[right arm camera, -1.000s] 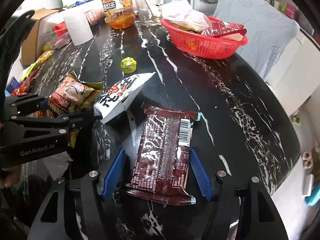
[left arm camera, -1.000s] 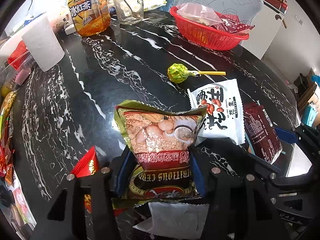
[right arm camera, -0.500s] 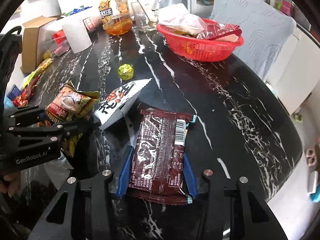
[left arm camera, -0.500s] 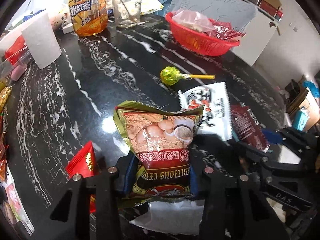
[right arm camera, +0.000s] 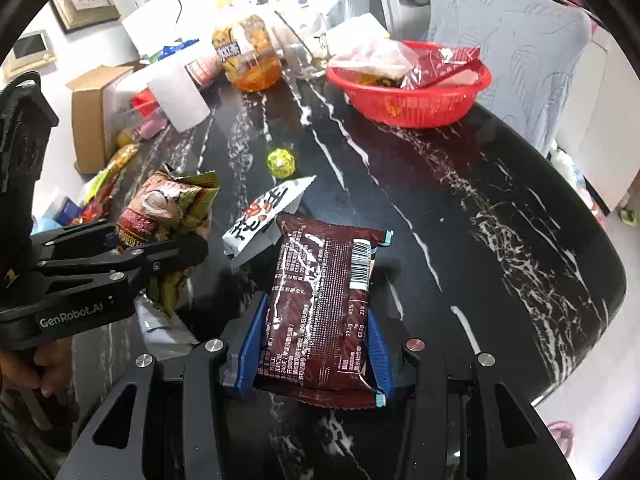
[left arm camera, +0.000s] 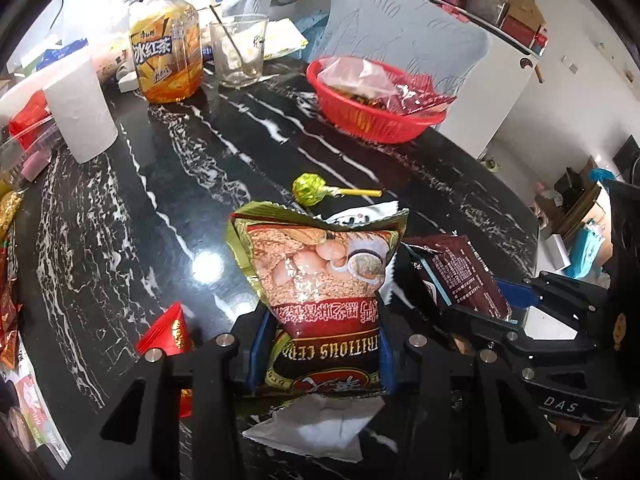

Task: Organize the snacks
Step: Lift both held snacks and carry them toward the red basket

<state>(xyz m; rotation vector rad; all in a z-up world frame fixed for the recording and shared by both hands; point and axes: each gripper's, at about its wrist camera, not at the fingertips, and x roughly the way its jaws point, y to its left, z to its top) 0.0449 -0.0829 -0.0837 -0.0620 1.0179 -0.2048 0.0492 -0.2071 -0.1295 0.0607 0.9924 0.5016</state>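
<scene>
My left gripper (left arm camera: 320,350) is shut on a green and red cereal packet (left arm camera: 320,268), lifted off the black marble table (left arm camera: 160,184). In the right wrist view that same cereal packet (right arm camera: 160,208) stands in the left gripper's fingers (right arm camera: 160,256) at the left. My right gripper (right arm camera: 314,352) is shut on a dark brown snack packet (right arm camera: 320,300), also seen as the brown packet (left arm camera: 460,276) at the right of the left wrist view. A white peanut packet (right arm camera: 264,216) and a green lollipop (left arm camera: 310,190) lie on the table. The red basket (right arm camera: 412,96) with snacks stands at the far side.
An iced-tea bottle (left arm camera: 166,60), a glass (left arm camera: 240,52) with a spoon and a white paper roll (left arm camera: 82,112) stand at the back left. Loose packets lie along the left edge (left arm camera: 8,240). A small red packet (left arm camera: 168,328) and a white packet (left arm camera: 316,424) lie under my left gripper.
Both grippers closed onto their packets. The left one has risen with the cereal packet, which now covers most of the white peanut packet. The brown packet's far end has tilted up.
</scene>
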